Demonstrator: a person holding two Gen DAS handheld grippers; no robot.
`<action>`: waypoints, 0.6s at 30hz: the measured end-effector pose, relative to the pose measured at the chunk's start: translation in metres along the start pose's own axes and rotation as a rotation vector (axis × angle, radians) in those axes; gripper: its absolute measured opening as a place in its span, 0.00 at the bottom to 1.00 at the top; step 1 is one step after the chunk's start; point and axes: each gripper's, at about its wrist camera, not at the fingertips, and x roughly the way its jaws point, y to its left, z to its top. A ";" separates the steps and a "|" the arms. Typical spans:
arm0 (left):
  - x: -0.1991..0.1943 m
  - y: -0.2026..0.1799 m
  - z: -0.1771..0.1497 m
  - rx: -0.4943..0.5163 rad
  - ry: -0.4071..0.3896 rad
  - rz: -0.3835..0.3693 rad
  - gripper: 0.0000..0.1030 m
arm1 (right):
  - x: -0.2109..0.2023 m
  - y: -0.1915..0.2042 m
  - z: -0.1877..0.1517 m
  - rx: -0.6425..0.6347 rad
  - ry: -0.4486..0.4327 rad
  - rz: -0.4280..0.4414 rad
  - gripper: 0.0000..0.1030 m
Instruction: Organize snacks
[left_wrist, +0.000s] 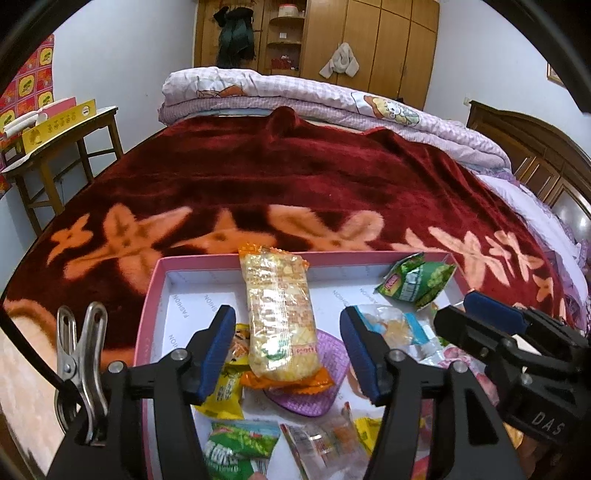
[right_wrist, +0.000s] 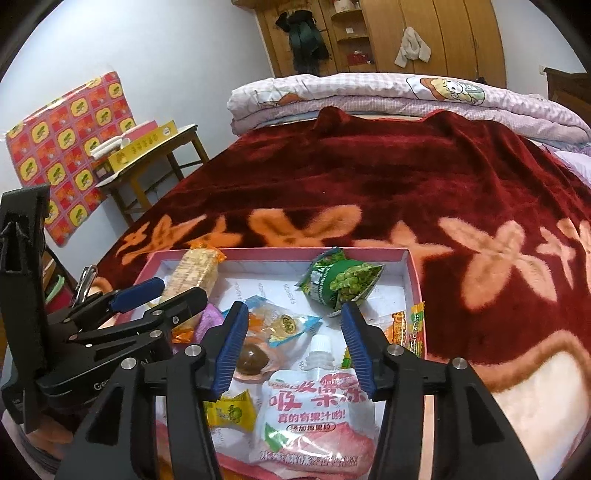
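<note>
Left tongs (left_wrist: 288, 347) wide apart over a long cracker pack (left_wrist: 279, 314), not pinching it. Pack leaning on the far wall of the pink box (left_wrist: 147, 306) on the bed. Right tongs (right_wrist: 293, 347) wide apart over a jelly pouch (right_wrist: 314, 410), green pea bag (right_wrist: 341, 282) beyond

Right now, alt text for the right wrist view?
The open right gripper hovers over a pink-rimmed box of snacks on a red floral blanket, with a white jelly pouch between its fingers. A green pea bag lies farther back, and the left gripper enters from the left.
</note>
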 end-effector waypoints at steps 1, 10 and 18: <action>-0.003 0.000 0.000 -0.003 -0.002 -0.001 0.60 | -0.003 0.002 -0.001 -0.004 -0.002 0.003 0.52; -0.038 -0.006 -0.011 -0.015 -0.018 0.003 0.60 | -0.025 0.012 -0.010 -0.011 -0.015 0.015 0.52; -0.058 -0.008 -0.029 -0.034 -0.004 0.006 0.61 | -0.043 0.018 -0.024 -0.003 -0.016 0.031 0.52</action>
